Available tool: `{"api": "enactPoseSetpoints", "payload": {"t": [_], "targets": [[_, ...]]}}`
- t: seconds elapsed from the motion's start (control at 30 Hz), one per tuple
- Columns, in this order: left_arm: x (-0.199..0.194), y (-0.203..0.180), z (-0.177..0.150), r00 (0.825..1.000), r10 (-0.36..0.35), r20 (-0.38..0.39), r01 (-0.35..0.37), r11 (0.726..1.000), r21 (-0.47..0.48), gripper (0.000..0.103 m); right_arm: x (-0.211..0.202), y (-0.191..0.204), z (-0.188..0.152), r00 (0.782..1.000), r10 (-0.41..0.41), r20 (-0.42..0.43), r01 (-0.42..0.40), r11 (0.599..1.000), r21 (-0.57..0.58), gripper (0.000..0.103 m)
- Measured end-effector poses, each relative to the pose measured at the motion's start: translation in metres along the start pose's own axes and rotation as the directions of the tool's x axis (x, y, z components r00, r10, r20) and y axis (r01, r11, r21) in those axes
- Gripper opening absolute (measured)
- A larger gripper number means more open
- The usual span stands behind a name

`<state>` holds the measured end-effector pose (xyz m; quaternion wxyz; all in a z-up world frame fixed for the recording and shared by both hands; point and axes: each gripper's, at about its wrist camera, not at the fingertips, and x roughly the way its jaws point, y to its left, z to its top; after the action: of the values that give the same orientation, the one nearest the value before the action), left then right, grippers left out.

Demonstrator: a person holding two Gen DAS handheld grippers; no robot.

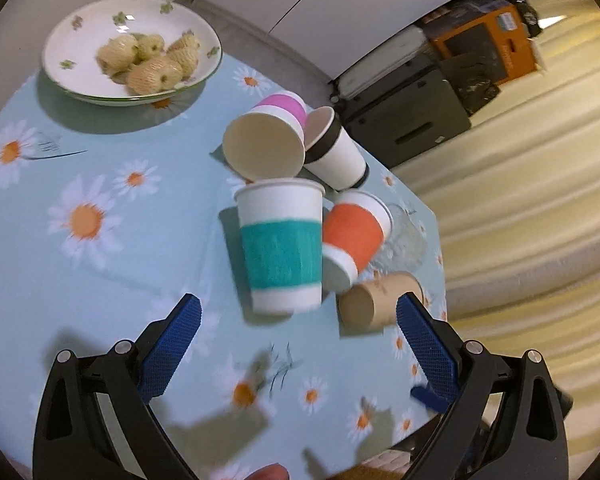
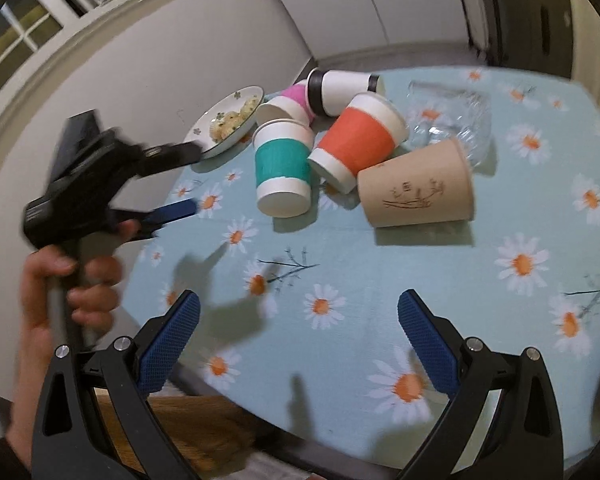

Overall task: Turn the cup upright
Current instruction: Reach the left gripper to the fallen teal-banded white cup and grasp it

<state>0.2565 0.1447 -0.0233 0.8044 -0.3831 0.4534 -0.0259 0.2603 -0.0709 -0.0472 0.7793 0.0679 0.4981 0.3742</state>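
Note:
A white cup with a teal band stands upright on the daisy tablecloth. Around it lie a pink-banded cup, a black-banded cup, an orange-banded cup and a brown paper cup, all on their sides. My left gripper is open and empty, just in front of the teal cup; it also shows in the right wrist view. My right gripper is open and empty above the cloth, nearer than the cups.
A white plate with netted fruit stands at the table's far left by the wall. A clear glass lies behind the orange and brown cups. The table edge is close behind the cups in the left wrist view.

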Motion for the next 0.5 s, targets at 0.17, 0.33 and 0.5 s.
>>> {"api": "enactPoseSetpoints", "payload": {"t": [0.17,0.33,0.5], "targets": [[0.037,-0.001,0.022,0.998,0.032,-0.05,-0.033,0.999,-0.035,0.094,0.007,-0.01,0.004,0.999,0.044,-0.026,-0.043,0.998,0.035,0.098],[0.06,-0.004,0.032,0.994,0.084,-0.071,-0.086,0.996,-0.024,0.085,0.005,-0.01,0.004,1.0,0.008,-0.01,-0.009,1.0,-0.015,0.098],[0.071,-0.006,0.039,0.985,0.156,-0.072,-0.157,0.987,-0.015,0.079,-0.001,-0.006,0.001,1.0,0.009,-0.008,-0.01,0.999,-0.037,0.098]]}}
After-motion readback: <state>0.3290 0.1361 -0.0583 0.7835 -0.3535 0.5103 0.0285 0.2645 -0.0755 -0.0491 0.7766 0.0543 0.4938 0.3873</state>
